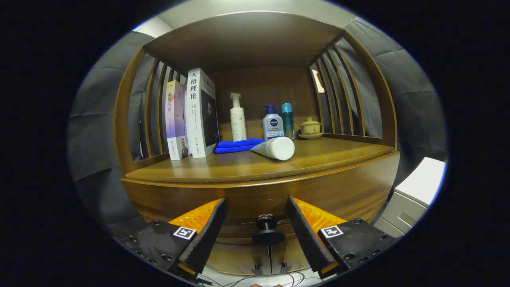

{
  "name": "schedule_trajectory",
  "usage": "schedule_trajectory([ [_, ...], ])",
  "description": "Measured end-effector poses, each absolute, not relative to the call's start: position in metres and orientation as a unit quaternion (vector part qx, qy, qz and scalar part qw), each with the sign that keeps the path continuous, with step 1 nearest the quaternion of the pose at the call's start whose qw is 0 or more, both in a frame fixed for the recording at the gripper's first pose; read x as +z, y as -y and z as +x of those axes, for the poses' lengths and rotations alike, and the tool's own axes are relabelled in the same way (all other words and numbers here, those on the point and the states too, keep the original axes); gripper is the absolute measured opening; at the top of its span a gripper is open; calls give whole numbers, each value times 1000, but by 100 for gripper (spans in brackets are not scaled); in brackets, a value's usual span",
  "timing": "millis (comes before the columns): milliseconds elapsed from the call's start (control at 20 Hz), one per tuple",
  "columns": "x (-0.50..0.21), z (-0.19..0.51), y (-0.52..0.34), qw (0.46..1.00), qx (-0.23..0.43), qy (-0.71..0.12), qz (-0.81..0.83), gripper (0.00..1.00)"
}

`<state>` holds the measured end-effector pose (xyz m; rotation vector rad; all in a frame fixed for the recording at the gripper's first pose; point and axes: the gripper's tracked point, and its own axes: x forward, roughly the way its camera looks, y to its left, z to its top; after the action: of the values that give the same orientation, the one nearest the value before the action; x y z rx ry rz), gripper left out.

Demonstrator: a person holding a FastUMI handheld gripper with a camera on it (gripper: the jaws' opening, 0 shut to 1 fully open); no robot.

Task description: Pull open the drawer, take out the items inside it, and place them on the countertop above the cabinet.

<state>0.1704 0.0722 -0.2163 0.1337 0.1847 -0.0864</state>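
Note:
A dark wooden cabinet stands right in front of me, its drawer front just ahead of the fingers. The drawer's round black knob sits in the gap between my two fingers, and neither finger touches it. My gripper is open, its fingertips close to the drawer front. On the countertop above lie a white tube on its side and a folded blue cloth. The inside of the drawer is hidden.
At the back of the countertop stand two upright books, a white pump bottle, a blue-capped lotion bottle, a slim teal bottle and a lidded cup on a saucer. Slatted sides and a shelf enclose it.

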Motion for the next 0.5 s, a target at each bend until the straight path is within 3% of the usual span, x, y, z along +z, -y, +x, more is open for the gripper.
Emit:
schedule_trajectory([
  [500, -168, 127, -41, 989, -64, -72, 116, 98],
])
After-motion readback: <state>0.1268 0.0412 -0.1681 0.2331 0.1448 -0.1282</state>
